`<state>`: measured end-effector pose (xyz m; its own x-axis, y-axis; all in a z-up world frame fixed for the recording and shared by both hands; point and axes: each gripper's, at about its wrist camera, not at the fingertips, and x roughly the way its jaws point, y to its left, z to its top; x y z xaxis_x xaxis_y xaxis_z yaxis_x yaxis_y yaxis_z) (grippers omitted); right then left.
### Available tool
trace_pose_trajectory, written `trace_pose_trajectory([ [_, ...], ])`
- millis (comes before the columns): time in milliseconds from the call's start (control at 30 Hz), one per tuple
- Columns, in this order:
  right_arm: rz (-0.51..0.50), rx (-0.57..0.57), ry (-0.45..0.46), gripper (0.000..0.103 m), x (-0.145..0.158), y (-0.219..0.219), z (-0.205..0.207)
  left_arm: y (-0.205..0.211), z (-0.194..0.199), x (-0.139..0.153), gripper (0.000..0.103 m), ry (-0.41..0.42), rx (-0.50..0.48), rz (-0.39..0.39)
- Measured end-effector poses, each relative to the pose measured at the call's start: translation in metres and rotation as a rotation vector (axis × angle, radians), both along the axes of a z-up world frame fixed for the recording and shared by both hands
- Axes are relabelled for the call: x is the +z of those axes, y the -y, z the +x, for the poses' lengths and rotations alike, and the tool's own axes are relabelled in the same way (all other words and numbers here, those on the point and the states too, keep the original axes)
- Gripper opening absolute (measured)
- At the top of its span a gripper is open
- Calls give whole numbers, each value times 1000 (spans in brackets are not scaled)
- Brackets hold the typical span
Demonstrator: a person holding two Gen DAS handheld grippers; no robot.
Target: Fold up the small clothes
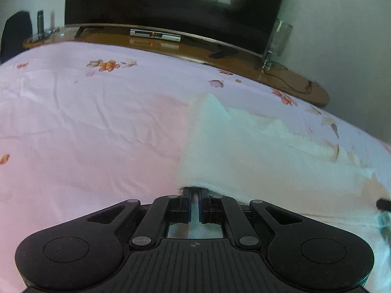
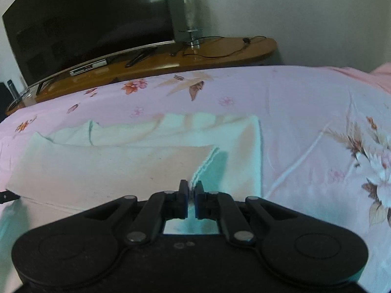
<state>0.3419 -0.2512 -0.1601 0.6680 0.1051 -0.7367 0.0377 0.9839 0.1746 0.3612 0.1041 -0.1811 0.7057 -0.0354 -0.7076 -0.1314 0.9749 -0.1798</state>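
A pale mint-white cloth lies on the pink floral bedsheet. In the right wrist view the cloth shows a near layer lifted and folded over the far layer, with a stitched hem at its right end. My left gripper is shut on the cloth's near left edge. My right gripper is shut on the cloth's hemmed near right corner. The tip of the other gripper shows at the right edge of the left view.
Beyond the bed stands a wooden TV bench with a dark television, a set-top box, a glass lamp and cables. A grey wall rises behind. The bedsheet spreads wide to the right.
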Motion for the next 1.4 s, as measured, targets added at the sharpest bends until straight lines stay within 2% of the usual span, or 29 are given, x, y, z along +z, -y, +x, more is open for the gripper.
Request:
trace_pose_trajectory([
  [67, -21, 5, -1, 6, -1, -1, -2, 1, -3, 1, 3, 13, 10, -18],
  [233, -41, -33, -3, 6, -2, 6, -2, 16, -8, 2, 3, 39, -39, 84],
  [500, -35, -48, -1, 6, -6, 16, -4, 16, -6, 1, 3, 13, -21, 83],
  [600, -76, -62, -15, 6, -14, 19, -2, 19, -7, 0, 3, 14, -42, 117],
  [700, -57, -97, -10, 5, -12, 29, -3, 21, -8, 0, 3, 16, -58, 139],
  [833, -147, -35, -23, 6, -14, 14, -4, 17, -6, -1, 3, 6, -46, 113],
  [1000, -97, -74, -17, 5, -11, 23, -13, 13, -10, 1, 3, -6, -36, 101],
  [1100, -101, -97, 30, 5, -3, 20, -22, 12, -13, 3, 3, -10, -40, 104],
  [1233, -83, -45, -31, 5, -11, 19, -21, 7, -16, 10, 3, -20, -52, 85],
  [1267, -75, -33, -35, 8, -8, 20, -19, 5, -19, 13, 3, -21, -60, 81],
  [1333, 9, -45, -13, 21, 2, 30, -18, 0, -27, 23, 3, 5, -60, 55],
  [1400, 36, -60, 8, 22, 8, 39, -13, -4, -28, 34, 3, 31, -48, 43],
])
